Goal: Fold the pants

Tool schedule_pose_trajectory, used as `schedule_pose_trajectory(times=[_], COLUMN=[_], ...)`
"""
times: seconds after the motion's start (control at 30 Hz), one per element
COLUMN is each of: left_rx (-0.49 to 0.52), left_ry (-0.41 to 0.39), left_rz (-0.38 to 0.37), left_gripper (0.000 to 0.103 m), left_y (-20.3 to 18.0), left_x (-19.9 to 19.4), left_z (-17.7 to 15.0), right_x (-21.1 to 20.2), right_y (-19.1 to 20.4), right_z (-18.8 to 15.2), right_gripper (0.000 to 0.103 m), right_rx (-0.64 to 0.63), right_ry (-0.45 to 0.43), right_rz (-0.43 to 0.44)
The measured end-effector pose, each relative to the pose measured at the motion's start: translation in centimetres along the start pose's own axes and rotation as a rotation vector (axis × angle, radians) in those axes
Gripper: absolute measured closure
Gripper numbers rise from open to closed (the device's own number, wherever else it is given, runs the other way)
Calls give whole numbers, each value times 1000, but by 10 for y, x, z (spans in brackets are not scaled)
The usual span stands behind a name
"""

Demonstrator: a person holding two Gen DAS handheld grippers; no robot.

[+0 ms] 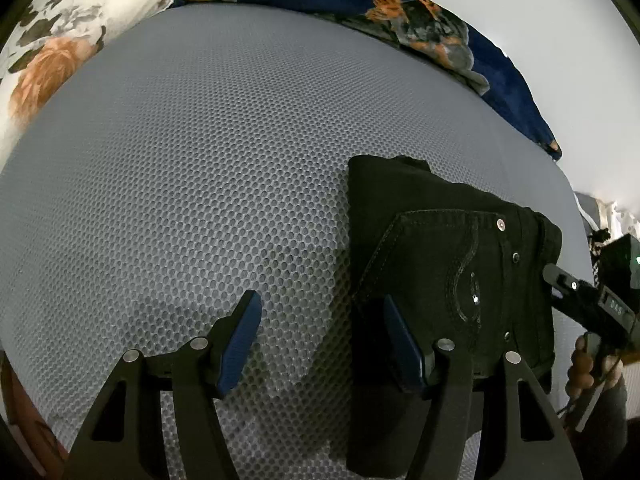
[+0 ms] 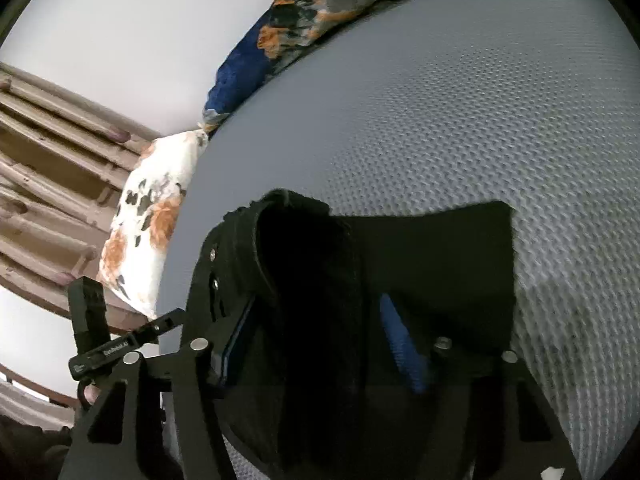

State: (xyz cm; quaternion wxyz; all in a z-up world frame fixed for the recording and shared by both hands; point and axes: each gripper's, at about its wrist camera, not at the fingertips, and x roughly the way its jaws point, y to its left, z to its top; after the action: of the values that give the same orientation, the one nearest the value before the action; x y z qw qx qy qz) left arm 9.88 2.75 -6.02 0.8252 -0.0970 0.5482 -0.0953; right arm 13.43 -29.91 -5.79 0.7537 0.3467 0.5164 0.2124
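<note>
Here, one folded pants (image 1: pixel 448 264) between two tongs.

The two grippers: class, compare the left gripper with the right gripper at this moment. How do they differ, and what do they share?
The left gripper has mostly bare grey mattress between its fingers; the right gripper has black pants between them. The left sits at the pants' edge, the right at the waistband end. Both are open with blue pads.

The left wrist camera looked low along its fingers over the grey mattress (image 1: pixel 200 160), the folded pants (image 1: pixel 460 248) close at its right. The right wrist camera hung nearer those pants (image 2: pixel 400 264). Both views took in the floral pillow (image 1: pixel 60 52) and blue blanket (image 2: pixel 248 60).
</note>
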Motion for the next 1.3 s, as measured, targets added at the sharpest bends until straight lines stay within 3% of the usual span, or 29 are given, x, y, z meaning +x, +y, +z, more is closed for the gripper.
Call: schedule_pose_trajectory(times=[0.1,0.2,0.37,0.6,0.77,0.9,1.03,1.2,1.3], left_rx=[-1,-2,15,50,90,121,166,200,213], left_ry=[1,3,-7,-13,-20,-19,31,37,44], left_rz=[2,0,-3,-31,-43,-38,-5,21,16], left_gripper=[39,39,39,39,39,39,39,38,38], left_y=[-1,-1,-6,-22,-38,-48,-56,-60,-60], left_x=[1,1,3,6,5,10,32,48,46], left_z=[1,1,7,17,21,24,24,19,17], right_x=[8,9,-17,-65,-80,-68,-60,-65,-76], right_y=[4,10,34,54,19,-11,-27,-11,-5], right_z=[2,2,-6,-20,-33,-42,-43,-42,-50], right_gripper=[57,80,92,93,93,93,87,75,73], right_rx=[-1,12,11,22,137,194,234,175,163], right_ry=[14,6,-80,-194,-230,-212,-207,-193,-196], right_rz=[25,27,5,-85,-139,-222,-225,-324,-300])
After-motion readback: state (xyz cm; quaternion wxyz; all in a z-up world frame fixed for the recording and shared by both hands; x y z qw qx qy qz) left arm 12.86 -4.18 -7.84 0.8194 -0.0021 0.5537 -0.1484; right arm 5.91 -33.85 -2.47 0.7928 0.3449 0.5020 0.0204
